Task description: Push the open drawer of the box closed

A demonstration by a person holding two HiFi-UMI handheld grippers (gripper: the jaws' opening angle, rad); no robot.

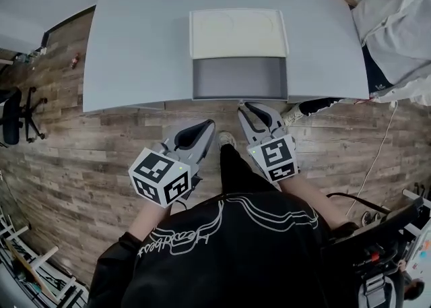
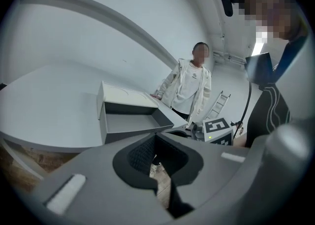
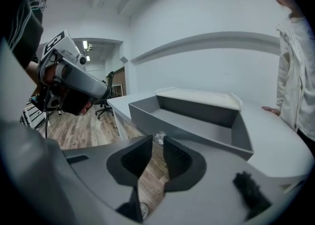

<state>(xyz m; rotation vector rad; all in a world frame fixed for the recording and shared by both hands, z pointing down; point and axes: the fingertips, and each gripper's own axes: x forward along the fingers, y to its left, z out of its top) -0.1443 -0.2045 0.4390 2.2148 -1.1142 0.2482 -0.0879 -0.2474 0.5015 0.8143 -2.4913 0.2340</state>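
On the table [image 1: 141,50], the drawer [image 1: 239,79] is pulled out of the box [image 1: 239,32], just beyond the right gripper [image 1: 256,110]; the left gripper [image 1: 207,126] is farther off. Both are barely parted, empty.

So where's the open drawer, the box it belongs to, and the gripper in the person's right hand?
open drawer [image 1: 239,79]: head view, on the drawer's bare grey floor.
box [image 1: 237,33]: head view, on the middle of its cream top.
right gripper [image 1: 252,107]: head view, midway between its two dark fingertips.
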